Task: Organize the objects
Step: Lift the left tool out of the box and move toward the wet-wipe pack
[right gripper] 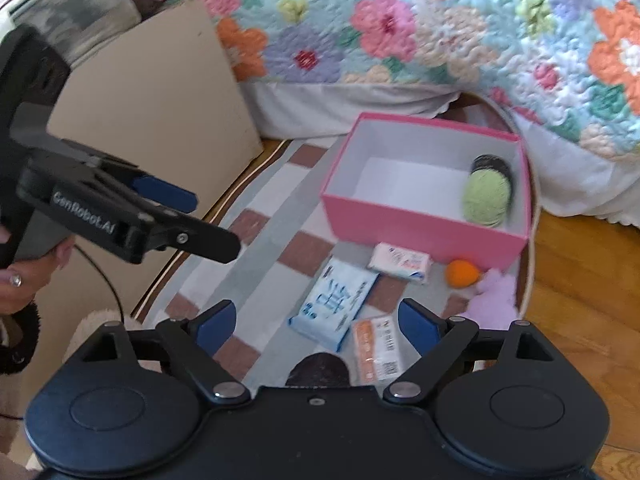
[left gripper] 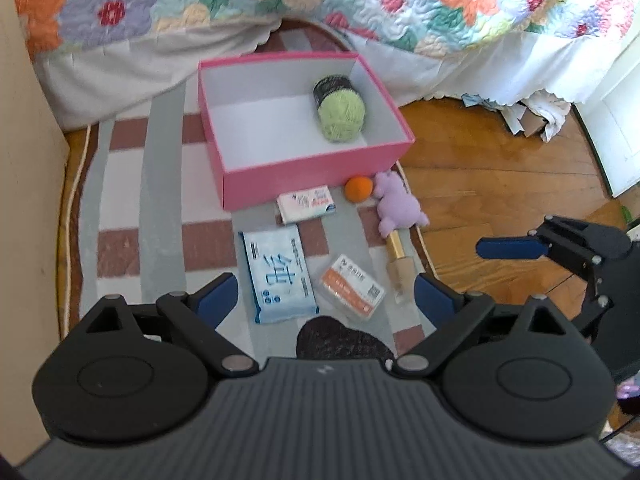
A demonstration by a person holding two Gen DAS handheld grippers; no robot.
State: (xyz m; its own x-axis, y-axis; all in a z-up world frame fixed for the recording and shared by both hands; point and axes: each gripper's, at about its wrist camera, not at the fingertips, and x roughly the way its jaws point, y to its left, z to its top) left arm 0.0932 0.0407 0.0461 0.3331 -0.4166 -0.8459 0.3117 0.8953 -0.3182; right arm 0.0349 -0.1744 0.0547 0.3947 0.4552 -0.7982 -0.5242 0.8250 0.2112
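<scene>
Carefully, with our left claw (left gripper: 324, 294) and right claw (right gripper: 316, 320) both spread and empty above the rug (left gripper: 160, 208), we should straddle the blue tissue pack (left gripper: 278, 276) squarely across its short sides before lifting it toward the pink box (left gripper: 316, 170), where the green yarn (left gripper: 342, 114) lies.

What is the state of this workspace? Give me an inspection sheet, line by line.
Surface: striped rug on wood floor.
Job's things: pink box holds green yarn; outside lie white packet, blue tissue pack, orange packet, orange ball, purple plush.
Clutter: crumpled paper under the bed.
Grippers: left gripper and right gripper both open, empty.
Cables: black cable by the left hand.
Surroundings: floral quilt, beige board.
</scene>
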